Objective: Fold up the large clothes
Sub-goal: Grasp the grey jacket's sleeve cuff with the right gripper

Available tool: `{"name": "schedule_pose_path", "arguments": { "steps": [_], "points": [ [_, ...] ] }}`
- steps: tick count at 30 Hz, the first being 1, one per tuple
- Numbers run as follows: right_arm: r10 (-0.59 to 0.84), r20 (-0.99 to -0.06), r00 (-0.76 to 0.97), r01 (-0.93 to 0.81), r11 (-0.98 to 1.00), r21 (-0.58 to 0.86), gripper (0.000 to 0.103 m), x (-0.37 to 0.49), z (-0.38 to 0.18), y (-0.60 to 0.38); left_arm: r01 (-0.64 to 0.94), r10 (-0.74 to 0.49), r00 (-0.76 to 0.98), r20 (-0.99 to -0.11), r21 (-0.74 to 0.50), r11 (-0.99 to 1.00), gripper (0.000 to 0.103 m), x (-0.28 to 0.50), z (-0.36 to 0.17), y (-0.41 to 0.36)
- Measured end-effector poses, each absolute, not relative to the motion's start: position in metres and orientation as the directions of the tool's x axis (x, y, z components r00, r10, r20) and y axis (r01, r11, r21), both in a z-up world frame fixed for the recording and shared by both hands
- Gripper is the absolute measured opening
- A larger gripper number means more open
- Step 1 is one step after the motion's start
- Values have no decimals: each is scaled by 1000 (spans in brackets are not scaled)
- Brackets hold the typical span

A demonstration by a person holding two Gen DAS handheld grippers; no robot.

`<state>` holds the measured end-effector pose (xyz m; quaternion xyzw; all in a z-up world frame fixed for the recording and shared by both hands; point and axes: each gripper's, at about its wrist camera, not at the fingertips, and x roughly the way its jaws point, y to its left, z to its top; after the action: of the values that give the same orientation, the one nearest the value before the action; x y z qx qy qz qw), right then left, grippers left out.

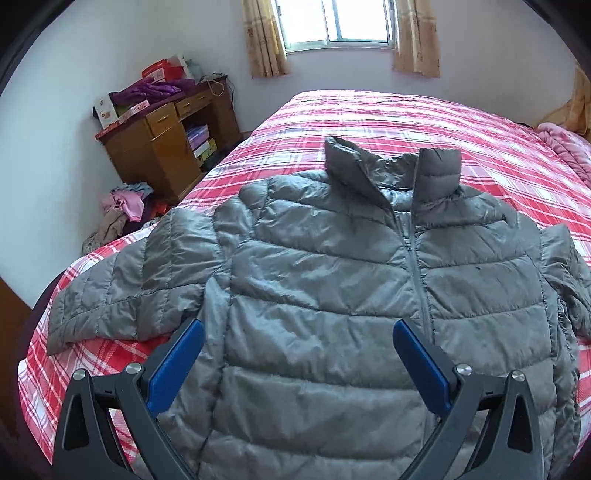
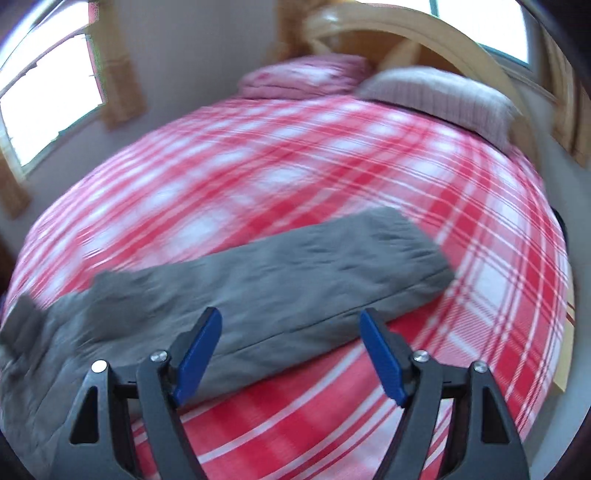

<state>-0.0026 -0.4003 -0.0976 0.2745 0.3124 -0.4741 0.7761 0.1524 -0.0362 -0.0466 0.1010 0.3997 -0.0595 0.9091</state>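
Blue pads of the left gripper (image 1: 297,332) sit spread wide apart over the lower front of the jacket (image 1: 332,280), gripping nothing. So the jacket is right under and ahead of that gripper, lying flat and face up on the bed (image 1: 388,114), zipped, collar pointing away toward the window (image 1: 336,22). Its long axis, hem to collar, runs pretty much straight along the gripper's fingers.

The right gripper (image 2: 291,328) is also spread open and empty. From its view the right sleeve (image 2: 295,266) stretches out sideways from the jacket, the cuff end farthest from the body, with the sleeve's near edge just past the fingertips. That frame is blurry, so no fine detail there.

Judging by this, no fold is made yet: both sleeves are out to the sides of the jacket. The right gripper looks nearer a sleeve than the left one, which is centred on the body, so the right sleeve seems the likely first grab, folded in across the jacket.

Boxes sit on the desk (image 1: 166,144) left of the bed, but the print is too small to read. No brand visible on the jacket either.
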Motion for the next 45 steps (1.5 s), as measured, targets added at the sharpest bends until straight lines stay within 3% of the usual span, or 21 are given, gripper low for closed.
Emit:
{"name": "schedule_pose_path", "arguments": {
  "steps": [7, 16, 22, 24, 27, 30, 45],
  "points": [
    [-637, -743, 206, 958, 287, 20, 79, -25, -109, -445, 287, -88, 659, -747, 142, 947, 102, 137, -56, -80],
    [-616, -777, 131, 985, 169, 32, 79, -51, -138, -484, 384, -141, 637, -758, 155, 910, 102, 116, -61, -134],
    [-602, -787, 137, 980, 198, 19, 78, -48, -153, -492, 409, -145, 642, -753, 176, 896, 102, 108, -62, -151],
    [-602, -784, 149, 977, 213, 21, 69, -47, -154, -492, 408, -142, 635, -759, 174, 896, 102, 108, -64, -152],
    [-616, -773, 153, 967, 255, -12, 35, -40, -153, -491, 405, -134, 625, -769, 172, 898, 102, 107, -66, -149],
    [-623, -765, 161, 959, 281, -27, 20, -37, -150, -488, 398, -135, 630, -765, 169, 902, 102, 106, -63, -142],
    [-681, -581, 447, 863, 500, 77, 16, -20, -38, -391, 327, -145, 661, -736, 108, 939, 102, 91, -34, -75]
  ]
}}
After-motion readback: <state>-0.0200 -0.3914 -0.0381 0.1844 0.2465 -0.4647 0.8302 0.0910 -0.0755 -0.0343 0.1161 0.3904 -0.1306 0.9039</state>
